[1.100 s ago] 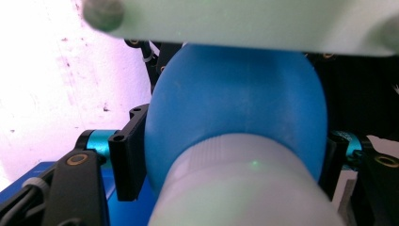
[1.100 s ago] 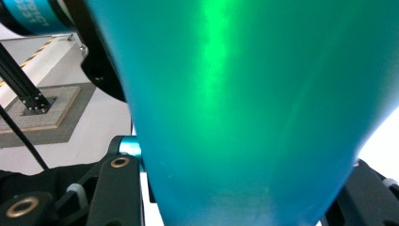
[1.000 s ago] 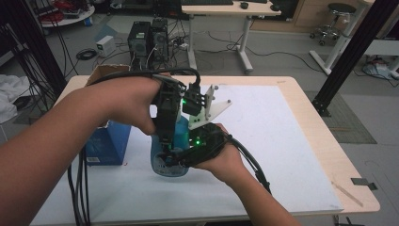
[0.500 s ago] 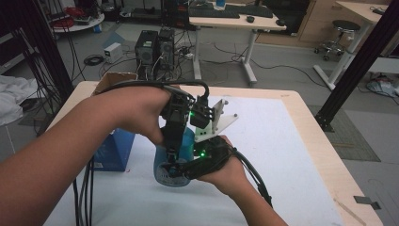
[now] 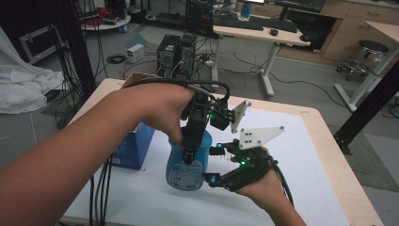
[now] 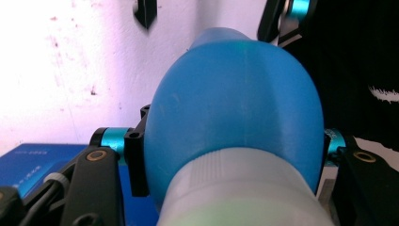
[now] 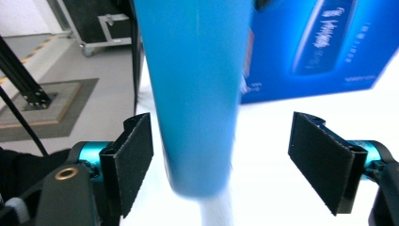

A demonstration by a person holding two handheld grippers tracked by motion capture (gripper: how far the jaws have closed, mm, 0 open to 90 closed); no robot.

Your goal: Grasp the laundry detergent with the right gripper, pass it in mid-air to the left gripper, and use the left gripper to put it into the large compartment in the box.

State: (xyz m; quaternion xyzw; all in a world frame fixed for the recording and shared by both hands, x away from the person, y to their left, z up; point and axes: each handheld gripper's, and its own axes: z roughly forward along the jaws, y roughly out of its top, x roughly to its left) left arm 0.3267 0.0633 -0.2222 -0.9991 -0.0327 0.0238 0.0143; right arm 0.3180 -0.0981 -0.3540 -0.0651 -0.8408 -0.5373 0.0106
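Right beside the box [image 5: 134, 148], on the side away from the left arm: a blue bottle [image 5: 186, 165], standing tall. Clamped up at the neck by the left gripper [image 5: 189, 151], one jaw pressed on each side just under the round shoulder.

Just past the bottle, farther from the box: the right gripper [image 5: 212, 165], jaws wide apart, holding nothing. Pulled back a little since a second ago, when tucked right up against the bottle. Now open pads [image 7: 134, 160] on both sides of the bottle, with one much nearer than the other and neither seeming to touch.

Looks like a hand-over: all the weight now with the left gripper, and the right one free to go. Maybe lifted a bit off the table [image 5: 301, 141] too, but too blurry at the bottle's bottom in the right gripper view to be sure.

About the stuff:
- Bottle: smooth, hard-looking blue plastic, straight sides, a fat round shoulder with a thin seam line down the middle. Label [image 5: 182, 176] low on the front, print too small to read.
- Collar [image 6: 235, 188] by the neck: white, with tiny ridges.
- Pads: flat, black, fuzzy like felt. Good for not slipping, probably.
- Box: shiny blue card, sharp corners, pale writing.
- Table: flat white top with a wood edge.
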